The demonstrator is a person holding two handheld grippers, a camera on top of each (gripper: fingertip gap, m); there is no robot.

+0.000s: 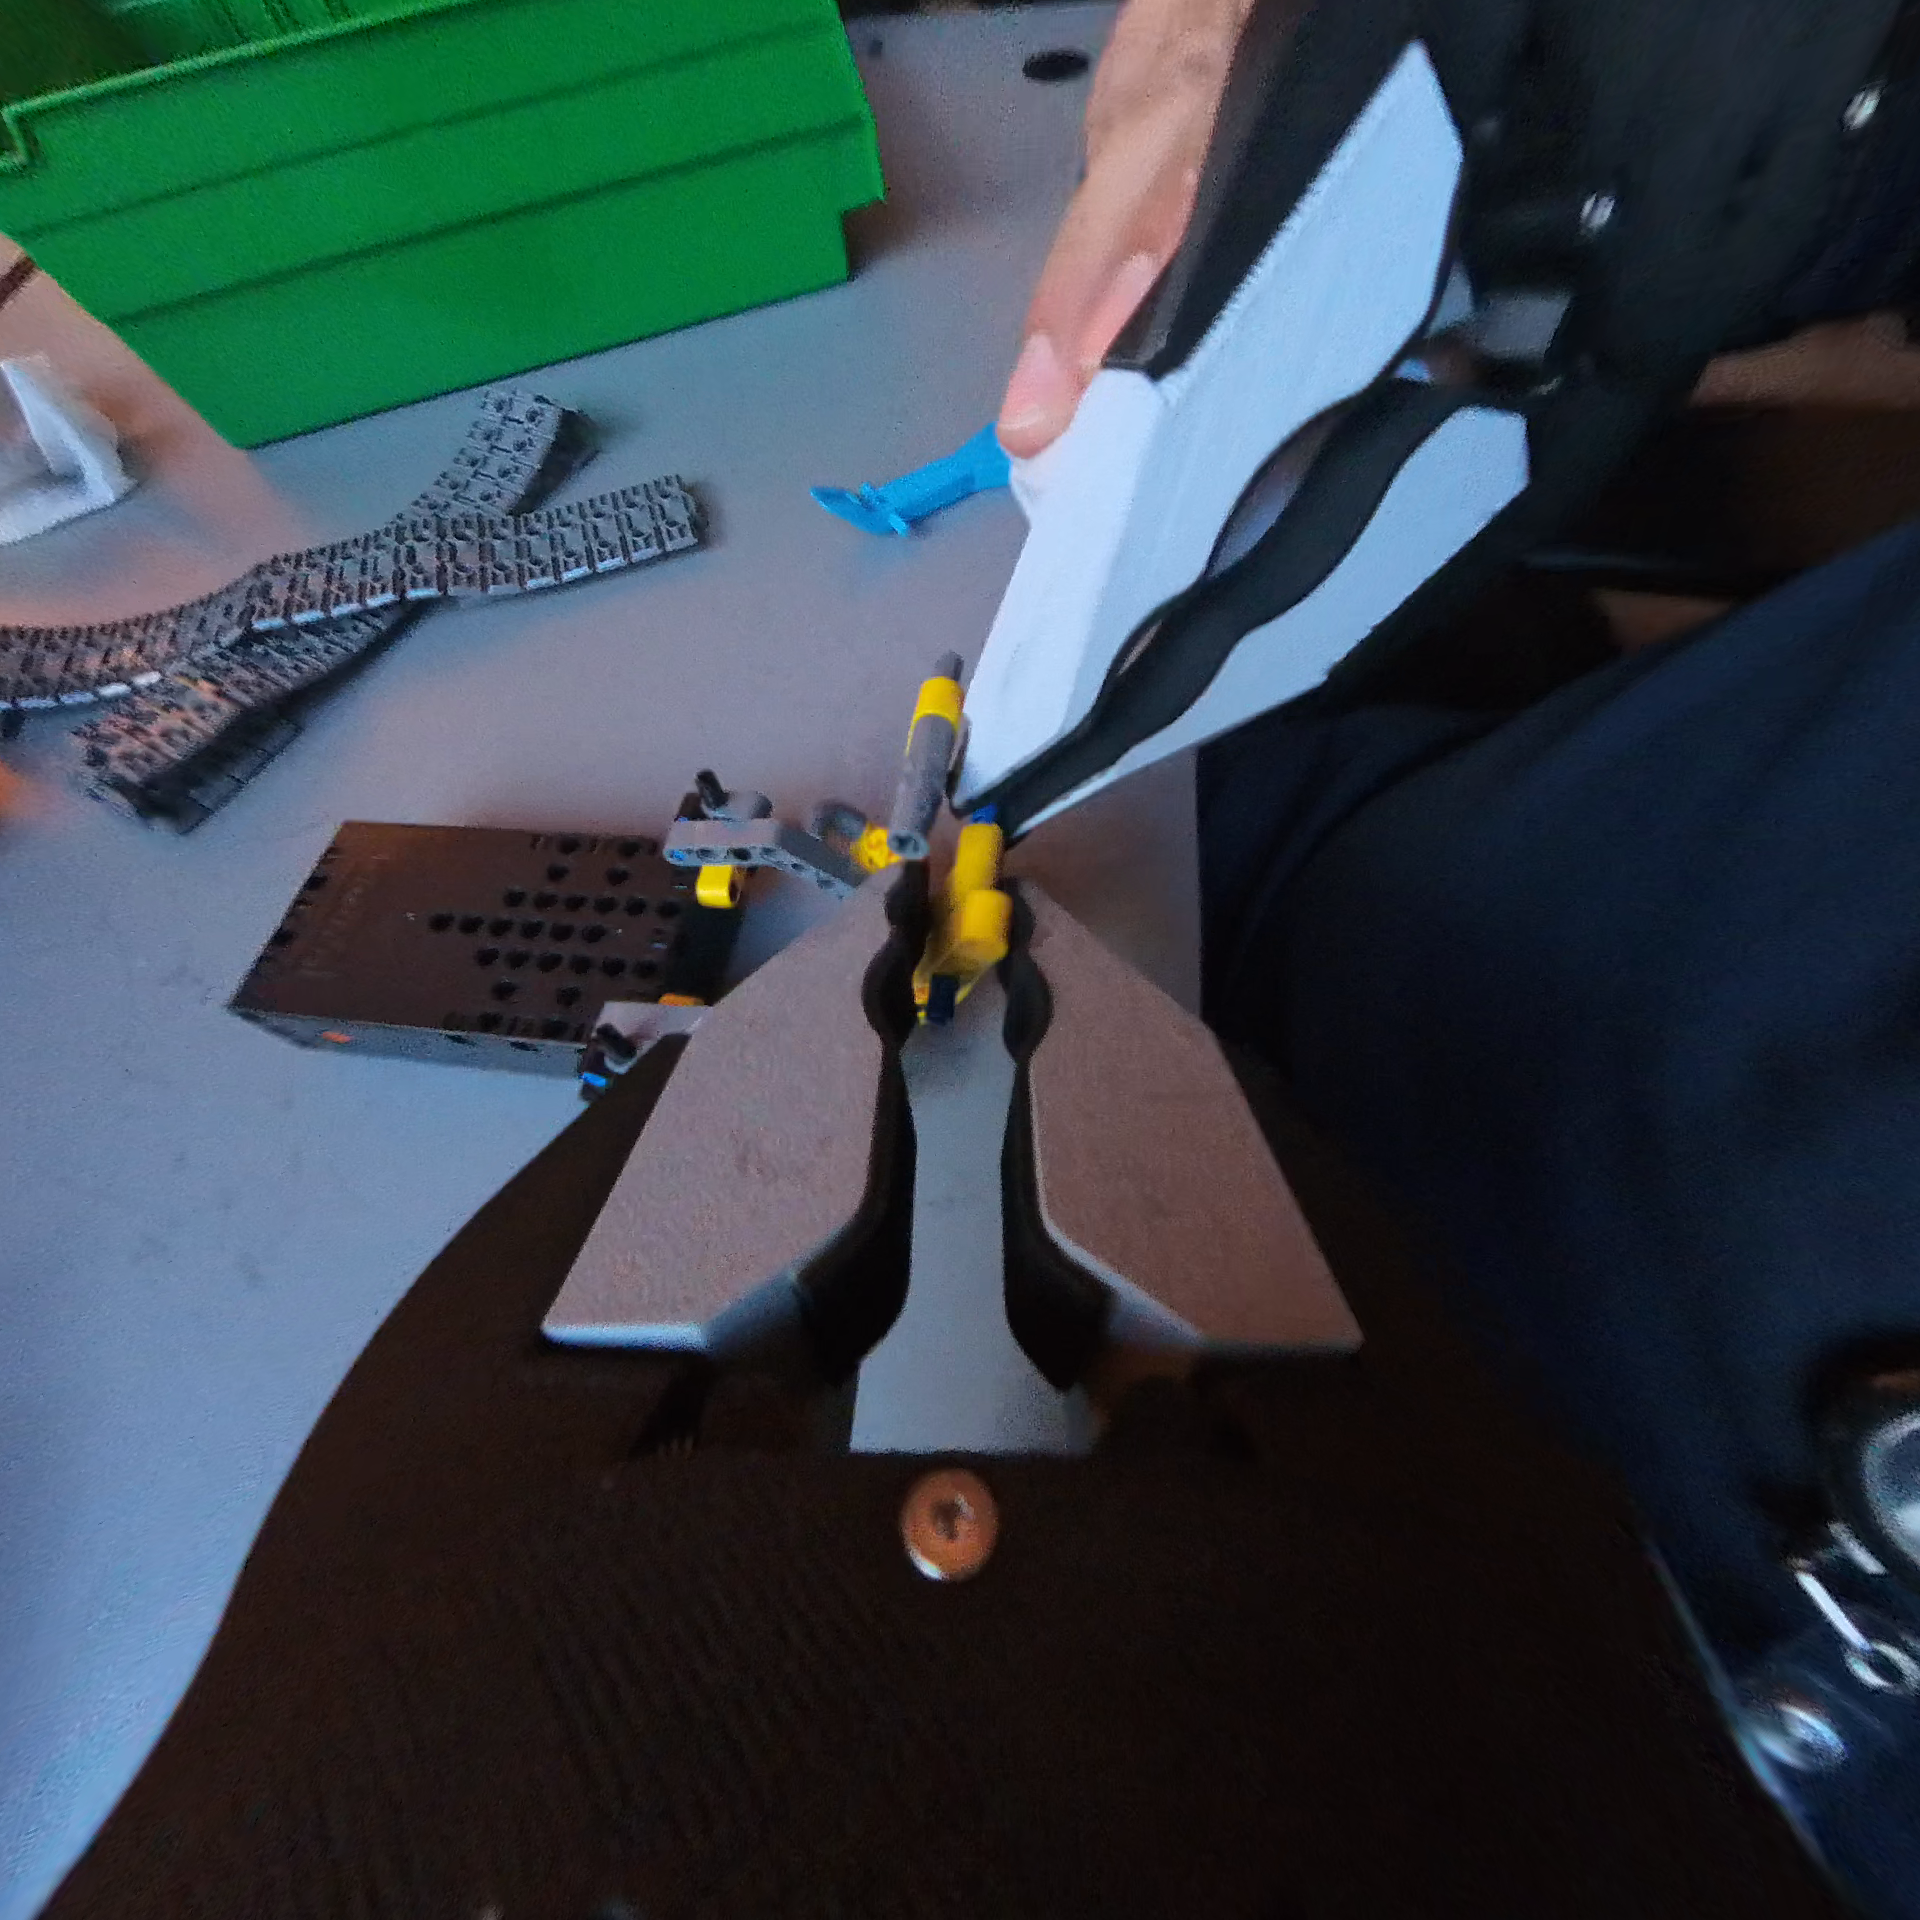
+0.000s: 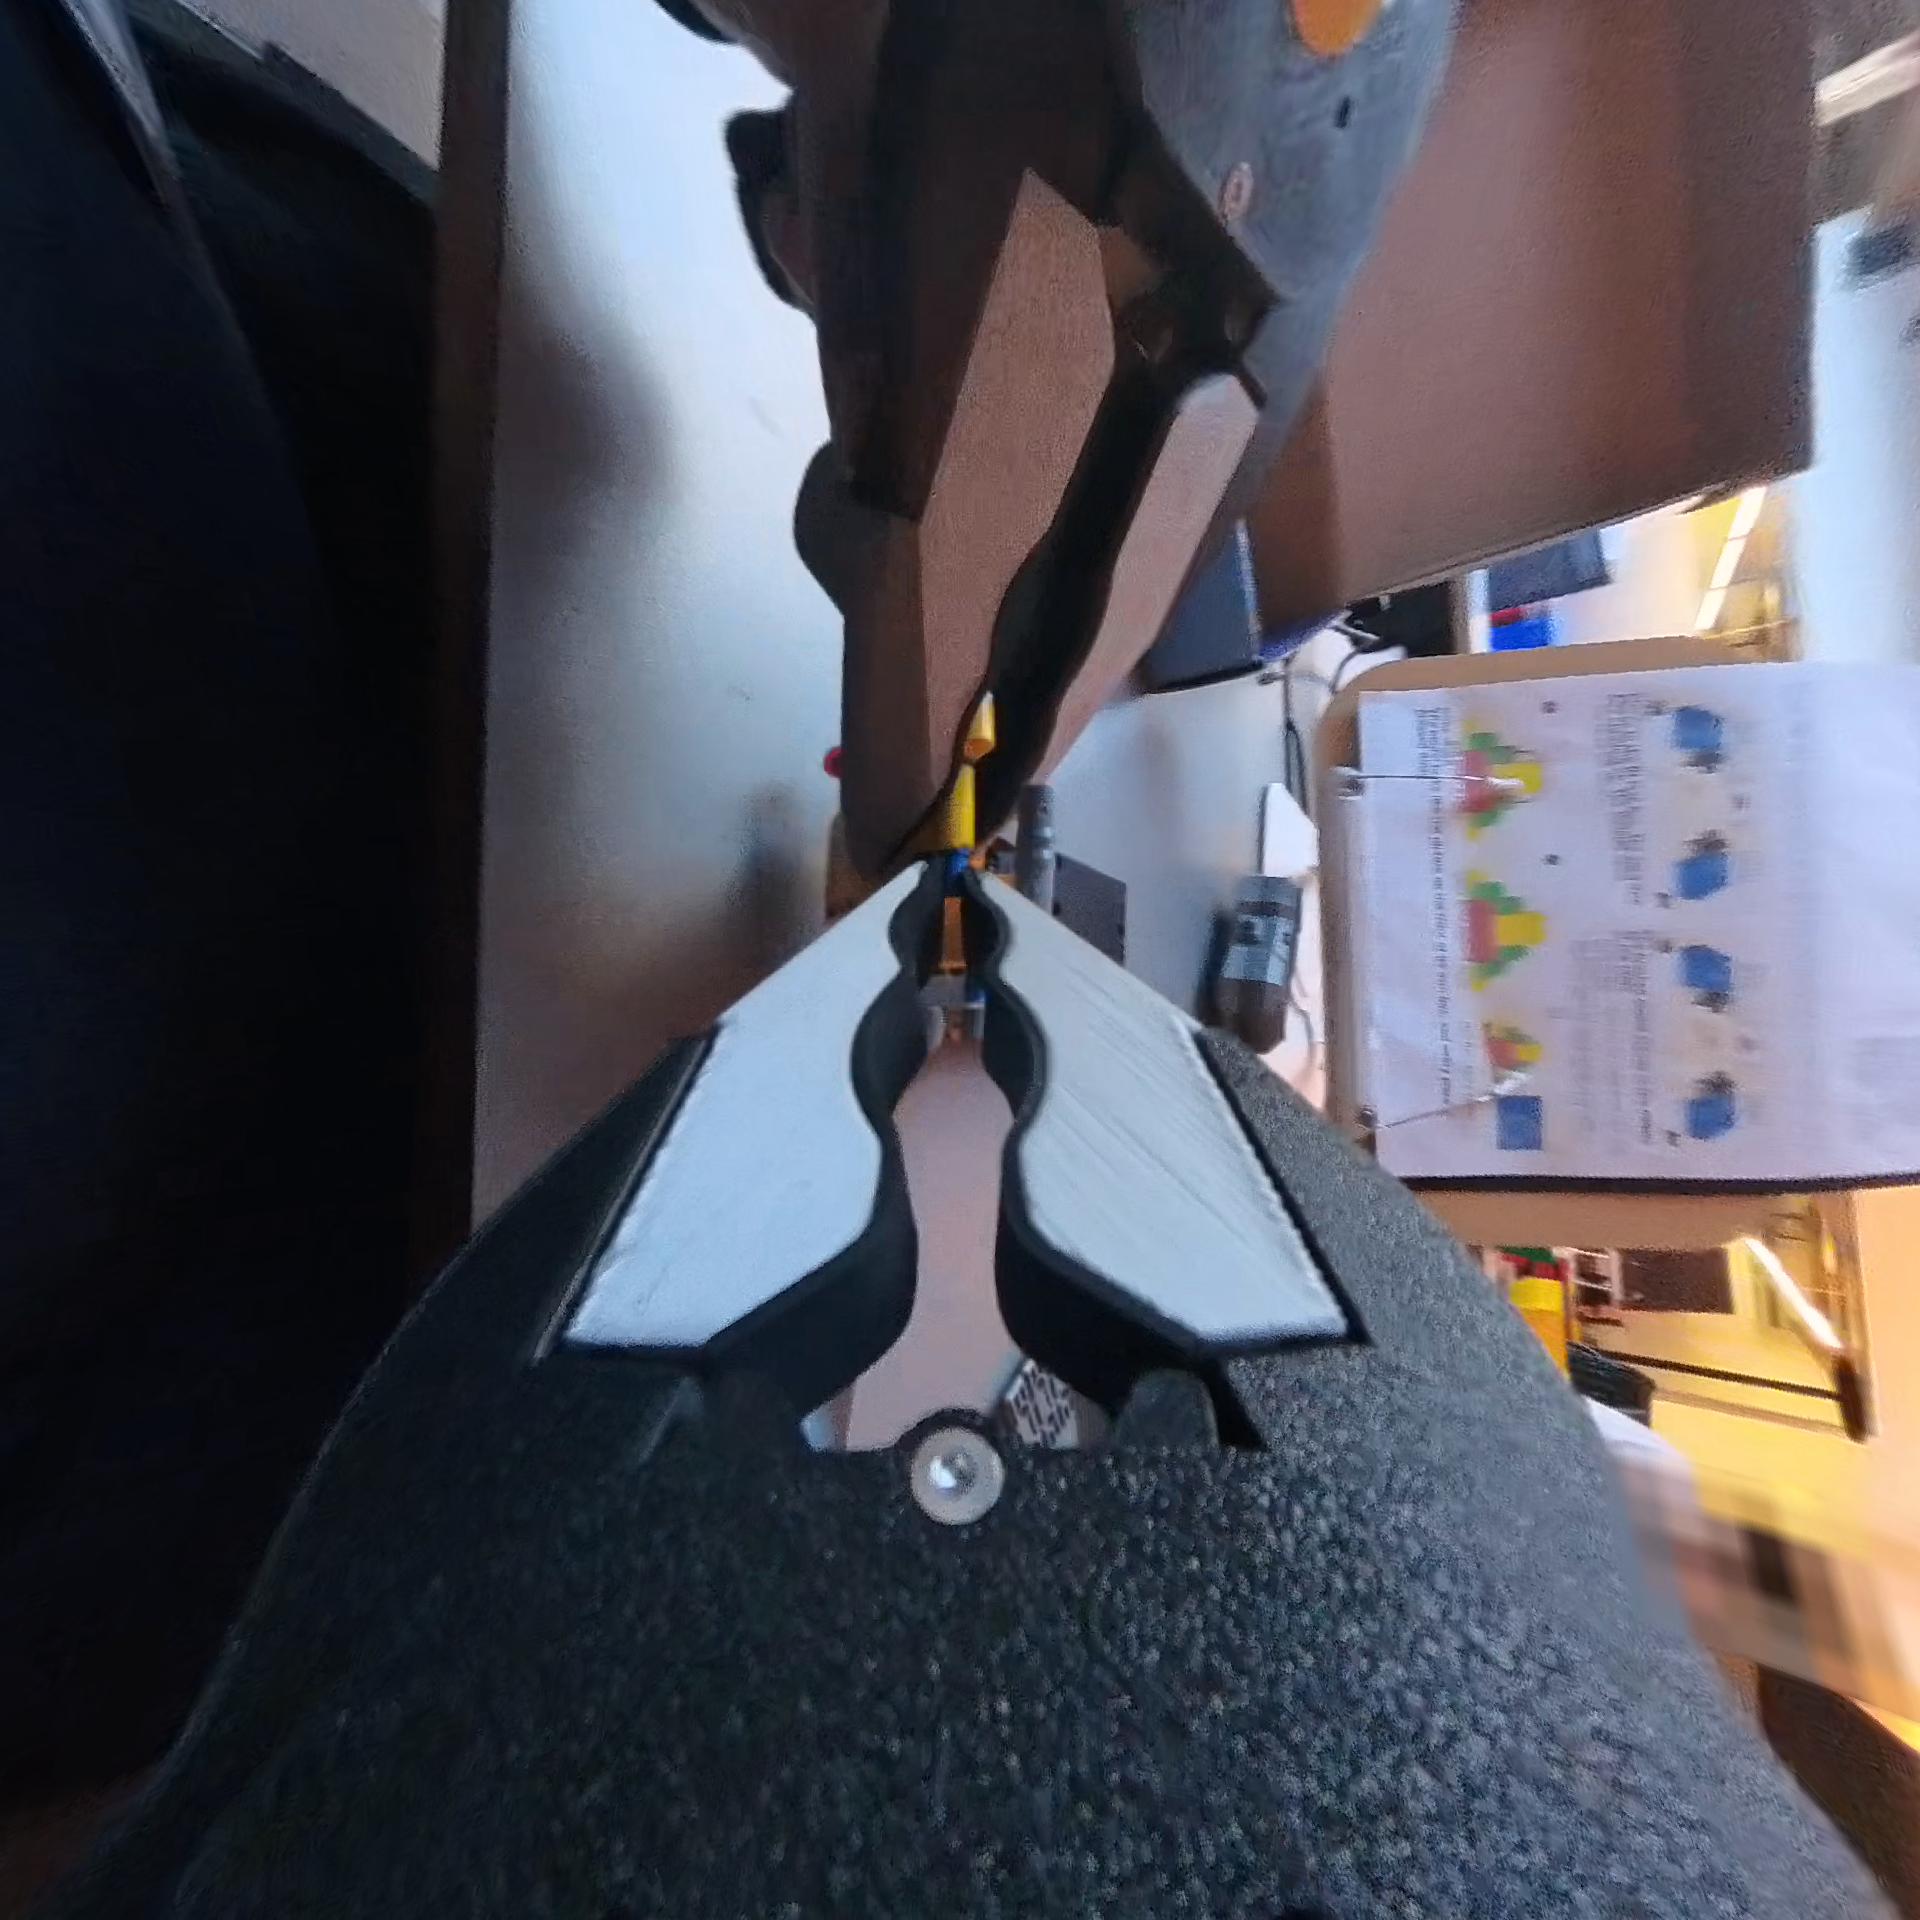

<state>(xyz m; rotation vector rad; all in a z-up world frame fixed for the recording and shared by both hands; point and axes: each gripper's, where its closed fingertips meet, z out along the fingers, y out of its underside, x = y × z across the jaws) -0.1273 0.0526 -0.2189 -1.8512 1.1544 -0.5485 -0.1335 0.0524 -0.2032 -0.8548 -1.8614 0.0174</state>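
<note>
1. the left gripper (image 1: 956,925), a ribbed dark body with flat tan fingers and wavy black pads, is pinching a small yellow brick piece (image 1: 971,920) between nearly closed tips;
2. the right gripper (image 1: 977,805), white-faced with rubbery black pads, is clamping the piece's other end, tip to tip;
3. a grey axle with a yellow collar (image 1: 928,764) is sticking up beside the tips;
4. a perforated black plate (image 1: 468,935), grey linked treads (image 1: 416,566) and a green plastic bin (image 1: 447,208) are lying on the smooth grey table (image 1: 312,1195).

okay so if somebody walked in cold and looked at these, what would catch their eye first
Probably the two tools meeting tip to tip at centre: the left tool and right tool both pinch a small yellow brick assembly above the table. Behind it, a bright green bin and grey track strips stand out.
</note>
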